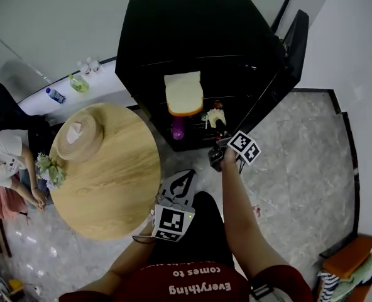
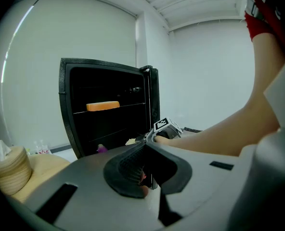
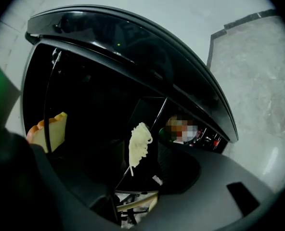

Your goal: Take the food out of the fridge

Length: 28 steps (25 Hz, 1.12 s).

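Head view looked steeply down on a black fridge (image 1: 198,24) at the top centre of the frame, its door (image 1: 293,43) swung open toward the upper right. On a shelf inside lay a slice of bread (image 1: 183,93), with a purple piece of food (image 1: 178,129) below it and a pale, noodle-like food (image 1: 216,117) to the right of that.

The right claw (image 1: 222,151) was reached out at the fridge's open front, just below the pale food. In the right gripper view the right claw (image 3: 135,170) was released, its jaws standing well apart. The pale food (image 3: 139,146) showed in the gap between them, though contact with either jaw could not be made out. The bread (image 3: 53,129) sat at the left edge of that frame.

The left claw (image 1: 185,180) was held back near the person's body, at the lower centre of the head view and beside the round wooden table (image 1: 110,194). In the left gripper view the left claw (image 2: 149,177) was clenched with nothing between its jaws, and the bread (image 2: 103,106) showed on its shelf left of centre.

A woven basket (image 1: 79,137) and a small bunch of flowers (image 1: 49,168) stood on the table.
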Motion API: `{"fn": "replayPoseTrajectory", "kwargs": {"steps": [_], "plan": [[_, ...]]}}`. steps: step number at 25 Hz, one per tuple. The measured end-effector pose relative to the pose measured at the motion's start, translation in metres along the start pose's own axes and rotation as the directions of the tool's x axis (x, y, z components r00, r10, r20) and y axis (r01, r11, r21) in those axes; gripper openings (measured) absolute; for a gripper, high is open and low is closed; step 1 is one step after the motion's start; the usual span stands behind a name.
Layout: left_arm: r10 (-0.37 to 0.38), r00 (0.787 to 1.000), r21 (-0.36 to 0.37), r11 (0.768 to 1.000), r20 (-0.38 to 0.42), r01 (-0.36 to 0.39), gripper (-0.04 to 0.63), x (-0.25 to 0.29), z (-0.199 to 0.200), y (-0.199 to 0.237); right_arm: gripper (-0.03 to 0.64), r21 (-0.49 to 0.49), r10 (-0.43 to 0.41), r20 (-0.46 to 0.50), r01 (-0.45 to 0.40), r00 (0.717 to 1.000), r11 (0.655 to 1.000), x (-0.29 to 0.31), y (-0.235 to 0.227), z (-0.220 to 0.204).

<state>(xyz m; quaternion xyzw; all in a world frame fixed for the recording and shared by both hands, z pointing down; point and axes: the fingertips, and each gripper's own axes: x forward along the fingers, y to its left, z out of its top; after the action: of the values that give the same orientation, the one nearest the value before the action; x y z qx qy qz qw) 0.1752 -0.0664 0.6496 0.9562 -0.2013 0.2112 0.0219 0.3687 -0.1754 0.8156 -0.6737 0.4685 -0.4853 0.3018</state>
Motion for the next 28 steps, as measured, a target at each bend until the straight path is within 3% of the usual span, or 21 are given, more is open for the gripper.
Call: {"fn": "replayPoseTrajectory", "kwargs": {"steps": [2,3,4,6,13,17,28], "plan": [[0.006,1.0,0.008,1.0,-0.001,-0.006,0.008,0.003,0.0,0.003,0.211,0.04,0.018,0.005,-0.018,1.0,0.999,0.004,0.001,0.002],[0.008,1.0,0.01,1.0,-0.002,-0.008,0.006,0.003,0.0,0.004,0.17,0.052,0.016,0.007,-0.016,1.0,0.999,0.004,0.001,0.002],[0.009,1.0,0.011,1.0,-0.003,-0.009,0.007,0.004,0.001,0.005,0.085,0.061,0.01,0.009,-0.01,1.0,0.998,0.005,0.002,0.002],[0.003,1.0,0.01,1.0,-0.002,-0.003,0.007,0.003,0.002,0.005,0.067,0.085,0.014,0.018,-0.015,1.0,0.996,0.004,0.004,0.003],[-0.005,1.0,0.006,1.0,0.023,0.004,0.007,-0.004,0.014,0.006,0.041,0.165,0.097,0.059,-0.106,0.993,0.981,-0.007,0.026,0.01],[0.005,1.0,-0.011,1.0,0.022,-0.005,0.007,-0.015,0.027,0.015,0.04,0.155,0.14,0.053,-0.147,0.989,0.977,-0.027,0.052,0.012],[-0.06,0.998,-0.047,0.997,-0.015,0.059,0.008,-0.081,0.11,0.012,0.038,0.224,0.18,0.019,-0.179,0.984,0.958,-0.142,0.151,0.017]]}}
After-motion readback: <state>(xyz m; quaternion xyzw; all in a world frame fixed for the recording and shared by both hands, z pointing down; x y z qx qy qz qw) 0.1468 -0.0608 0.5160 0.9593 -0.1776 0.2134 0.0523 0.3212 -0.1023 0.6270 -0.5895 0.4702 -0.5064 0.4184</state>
